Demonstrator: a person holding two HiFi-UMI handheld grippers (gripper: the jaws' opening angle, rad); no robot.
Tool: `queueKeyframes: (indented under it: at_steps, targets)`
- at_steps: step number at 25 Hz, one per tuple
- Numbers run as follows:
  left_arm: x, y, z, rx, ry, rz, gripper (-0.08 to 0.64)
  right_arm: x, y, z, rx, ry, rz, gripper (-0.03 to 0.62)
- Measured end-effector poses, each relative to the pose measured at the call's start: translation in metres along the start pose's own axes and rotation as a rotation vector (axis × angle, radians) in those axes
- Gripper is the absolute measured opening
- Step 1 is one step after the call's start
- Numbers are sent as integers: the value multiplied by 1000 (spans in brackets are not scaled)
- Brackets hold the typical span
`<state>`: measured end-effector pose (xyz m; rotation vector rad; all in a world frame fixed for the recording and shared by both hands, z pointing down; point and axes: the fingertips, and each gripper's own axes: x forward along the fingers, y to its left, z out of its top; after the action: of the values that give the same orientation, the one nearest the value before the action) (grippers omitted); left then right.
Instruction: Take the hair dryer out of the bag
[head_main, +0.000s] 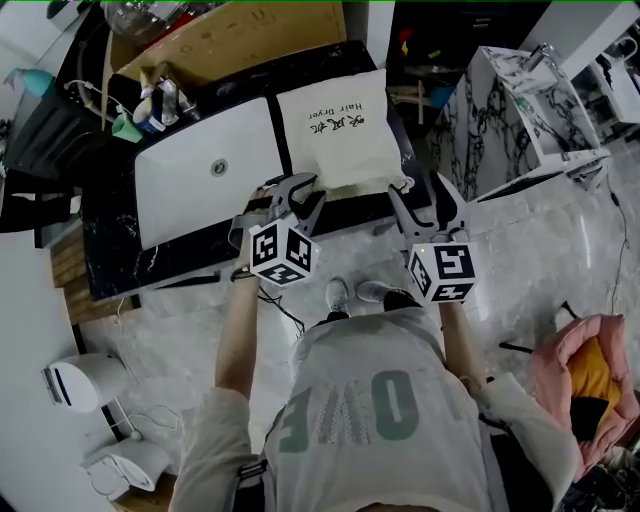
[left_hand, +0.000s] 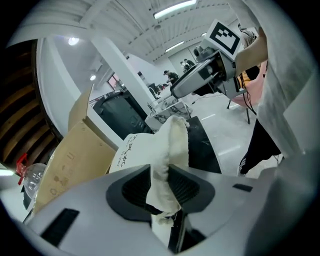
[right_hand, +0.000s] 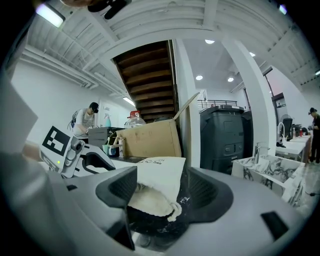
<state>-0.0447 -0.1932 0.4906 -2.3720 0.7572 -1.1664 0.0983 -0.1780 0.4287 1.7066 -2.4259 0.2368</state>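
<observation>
A cream cloth bag (head_main: 335, 125) printed "Hair Dryer" lies flat on the black marble counter (head_main: 120, 250), its mouth toward me. No hair dryer shows outside it. My left gripper (head_main: 295, 192) sits at the bag's near left corner. In the left gripper view its jaws (left_hand: 162, 187) pinch a fold of the bag's cloth (left_hand: 172, 145), pads pressed on it. My right gripper (head_main: 425, 203) is at the near right corner. In the right gripper view it stands open (right_hand: 160, 195), with the bag's gathered corner (right_hand: 150, 197) loose between the pads.
A white sink (head_main: 205, 175) adjoins the bag on the left. Behind it stand bottles and a cup (head_main: 150, 105) and a cardboard box (head_main: 240, 40). A marble-patterned cabinet (head_main: 520, 110) is at the right, a pink bag (head_main: 585, 375) on the floor.
</observation>
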Motion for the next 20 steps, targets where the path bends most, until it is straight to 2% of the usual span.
queueKeyframes:
  at_steps: [3, 7, 11, 20]
  targets:
    - [5, -5, -5, -11, 36, -40, 106, 1, 1, 0, 1, 0, 4, 324]
    - [5, 1, -3, -13, 40, -23, 54, 2, 6, 2, -7, -3, 15, 324]
    - [0, 11, 4, -63, 40, -36, 48, 4, 10, 5, -8, -7, 29, 324]
    - [-7, 42, 33, -83, -19, 16, 41, 6, 54, 3, 2, 21, 165, 322]
